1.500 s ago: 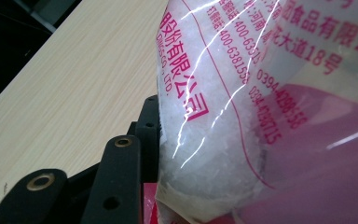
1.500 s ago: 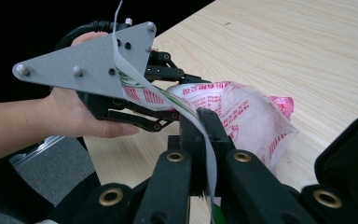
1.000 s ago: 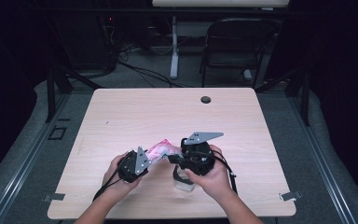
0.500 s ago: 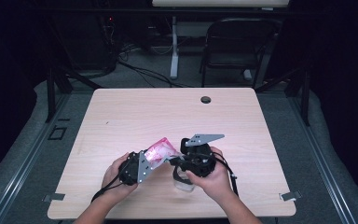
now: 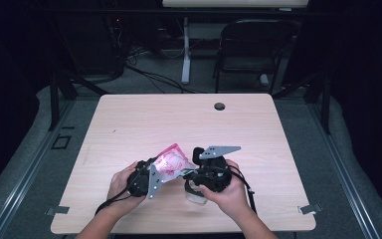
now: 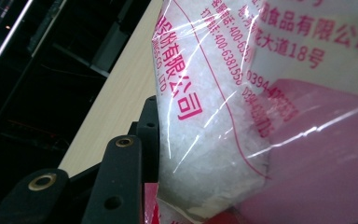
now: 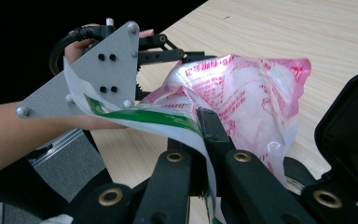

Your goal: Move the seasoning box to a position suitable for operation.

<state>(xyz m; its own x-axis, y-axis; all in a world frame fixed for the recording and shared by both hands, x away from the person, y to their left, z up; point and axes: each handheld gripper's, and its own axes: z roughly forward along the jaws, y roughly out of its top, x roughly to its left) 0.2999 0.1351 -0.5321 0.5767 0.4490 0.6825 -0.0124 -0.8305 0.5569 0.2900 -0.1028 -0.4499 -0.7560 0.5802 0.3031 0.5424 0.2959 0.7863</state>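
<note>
Dark surroundings frame the pale desk (image 5: pixel 129 124), above which the right claw (image 7: pixel 204 123) is clamped on the bag's green-edged flap while the left claw (image 5: pixel 149 174) is pressed around the crystal-filled bag (image 5: pixel 173 160). Opening appears underway; a steady pull apart is called for next.

One pink-printed bag (image 5: pixel 171 160), one clear cup (image 5: pixel 197 194), two hand-held grippers, one table (image 5: pixel 129 119), one chair (image 5: pixel 252 50).

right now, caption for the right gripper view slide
Right claw shut on green-striped edge of a pink-printed bag above the table.
</note>
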